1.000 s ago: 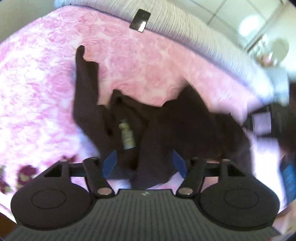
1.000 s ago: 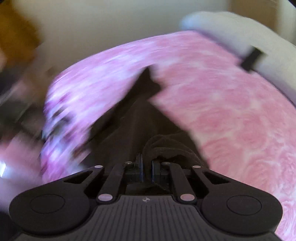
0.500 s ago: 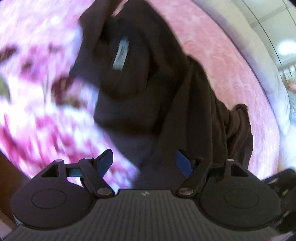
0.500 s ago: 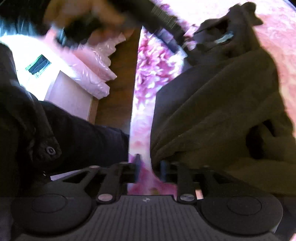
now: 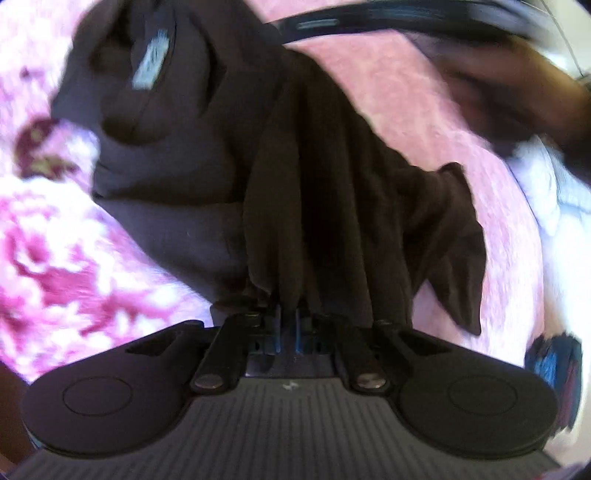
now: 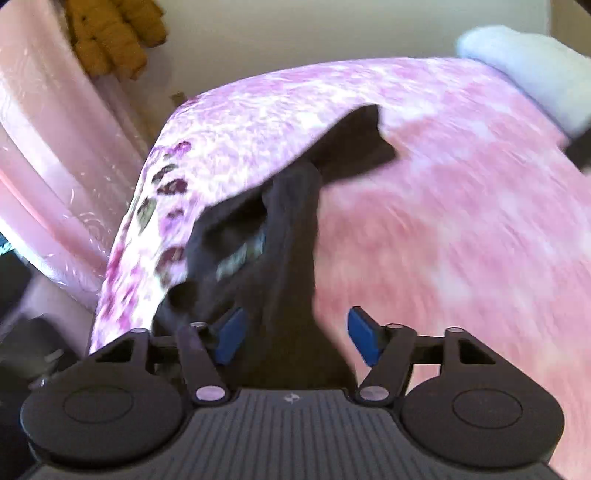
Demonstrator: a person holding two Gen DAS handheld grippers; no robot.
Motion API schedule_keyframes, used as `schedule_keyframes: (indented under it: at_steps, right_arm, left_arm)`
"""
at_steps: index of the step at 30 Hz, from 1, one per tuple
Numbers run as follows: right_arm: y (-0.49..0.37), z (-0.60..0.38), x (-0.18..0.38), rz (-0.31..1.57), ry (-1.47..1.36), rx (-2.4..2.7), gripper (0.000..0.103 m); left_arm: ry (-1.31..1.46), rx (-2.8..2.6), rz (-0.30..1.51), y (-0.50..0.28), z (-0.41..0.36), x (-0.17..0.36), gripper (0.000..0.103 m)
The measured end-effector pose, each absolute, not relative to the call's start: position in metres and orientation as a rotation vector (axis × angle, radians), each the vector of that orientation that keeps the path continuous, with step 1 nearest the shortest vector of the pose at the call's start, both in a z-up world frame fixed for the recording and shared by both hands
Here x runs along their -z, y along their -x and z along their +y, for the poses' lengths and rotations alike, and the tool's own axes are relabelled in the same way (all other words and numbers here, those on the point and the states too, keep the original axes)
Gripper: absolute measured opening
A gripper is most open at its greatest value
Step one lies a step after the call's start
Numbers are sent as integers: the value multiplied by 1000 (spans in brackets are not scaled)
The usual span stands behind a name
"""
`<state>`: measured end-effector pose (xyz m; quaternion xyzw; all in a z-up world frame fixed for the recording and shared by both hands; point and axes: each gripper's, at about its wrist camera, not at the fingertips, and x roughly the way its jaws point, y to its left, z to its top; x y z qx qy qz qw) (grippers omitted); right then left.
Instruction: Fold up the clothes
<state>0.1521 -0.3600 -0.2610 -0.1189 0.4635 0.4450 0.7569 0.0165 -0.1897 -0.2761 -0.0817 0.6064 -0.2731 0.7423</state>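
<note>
A dark brown garment (image 5: 229,155) lies crumpled on the pink floral bedspread (image 5: 413,110), its neck label (image 5: 149,62) showing at the upper left. My left gripper (image 5: 288,325) is shut on a bunched edge of the garment. In the right wrist view the same garment (image 6: 291,236) stretches away across the bed, one sleeve (image 6: 354,140) at the far end. My right gripper (image 6: 295,339) is open, blue pads either side of the cloth, not pinching it.
The other gripper and the hand holding it (image 5: 517,81) cross the top right of the left wrist view, blurred. A white pillow (image 6: 524,70) lies at the bed's far right. Pink curtain (image 6: 44,177) and a mustard cloth (image 6: 110,33) hang left of the bed.
My left gripper has closed on the garment's edge. My right gripper has opened, let go of the cloth and swung to face along the bed.
</note>
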Motion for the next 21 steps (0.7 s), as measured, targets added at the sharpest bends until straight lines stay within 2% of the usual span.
schedule_keyframes:
  at_steps: [2, 4, 5, 9, 13, 17, 21]
  right_arm:
    - [-173, -334, 287, 1066, 257, -999, 72]
    - [-186, -324, 302, 1113, 241, -991, 27]
    - [-182, -338, 290, 1096, 225, -939, 11]
    - [-168, -396, 241, 1021, 164, -736, 6]
    - [-149, -459, 189, 939, 109, -520, 6]
    - [-78, -545, 104, 825, 81, -200, 5]
    - [17, -586, 33, 701, -19, 108, 6]
  left_arm:
    - [140, 615, 1303, -11, -186, 268, 4]
    - [127, 579, 1278, -9, -168, 255, 3]
    - [119, 560, 1261, -9, -159, 247, 3]
    - [74, 528, 1142, -36, -137, 208, 3]
    - [-4, 667, 963, -71, -157, 155, 3]
    - [-79, 872, 778, -98, -209, 99, 3]
    - [-122, 1087, 639, -104, -255, 54, 3]
